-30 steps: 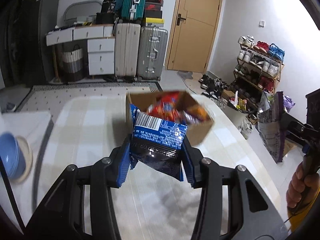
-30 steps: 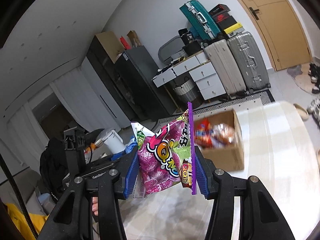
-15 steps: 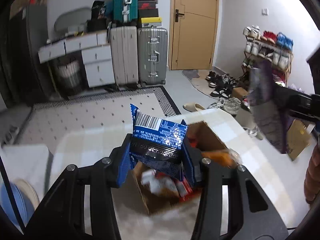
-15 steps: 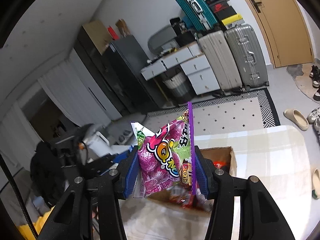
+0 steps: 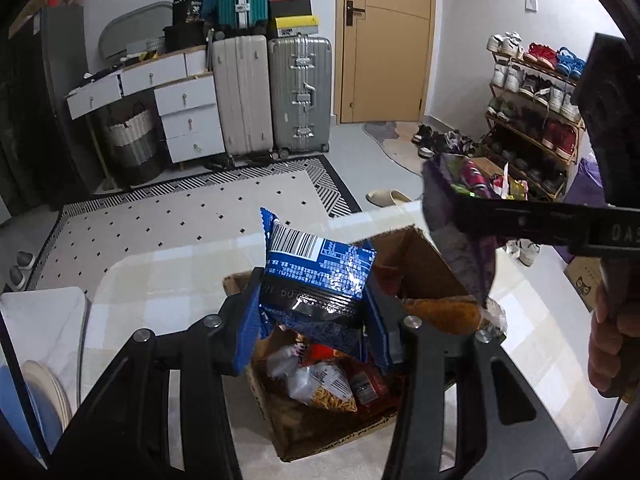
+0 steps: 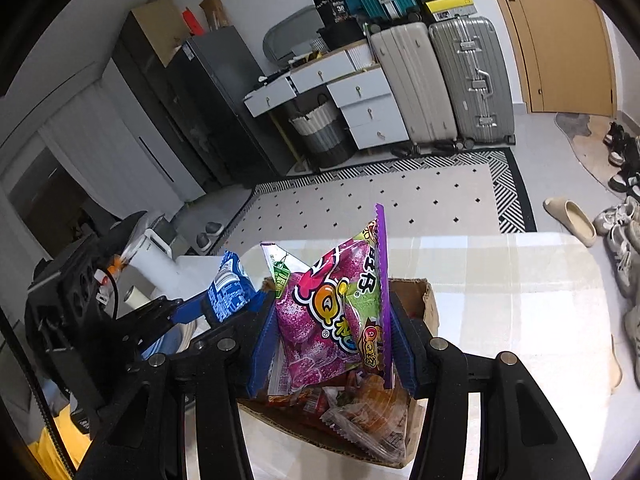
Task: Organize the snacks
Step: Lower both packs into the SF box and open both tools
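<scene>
My left gripper point(image 5: 314, 312) is shut on a blue and black snack bag point(image 5: 316, 276) and holds it right above the open cardboard box point(image 5: 320, 432), which holds several snack packets. My right gripper point(image 6: 332, 336) is shut on a purple and pink candy bag point(image 6: 332, 316) over the same box point(image 6: 430, 308). In the left wrist view the right gripper comes in from the right with the candy bag point(image 5: 460, 236) over the box's far right corner. In the right wrist view the left gripper and its blue bag point(image 6: 230, 286) are at the left of the box.
The box stands on a pale checked table point(image 5: 160, 280). A blue bowl on a plate point(image 5: 36, 404) sits at the table's left edge. Suitcases point(image 5: 272, 92), a white drawer unit point(image 5: 184, 116) and a shoe rack point(image 5: 532, 120) stand across the room.
Both grippers have moved forward and down over the box with their bags. The box now lies directly under both bags, much closer than before.
</scene>
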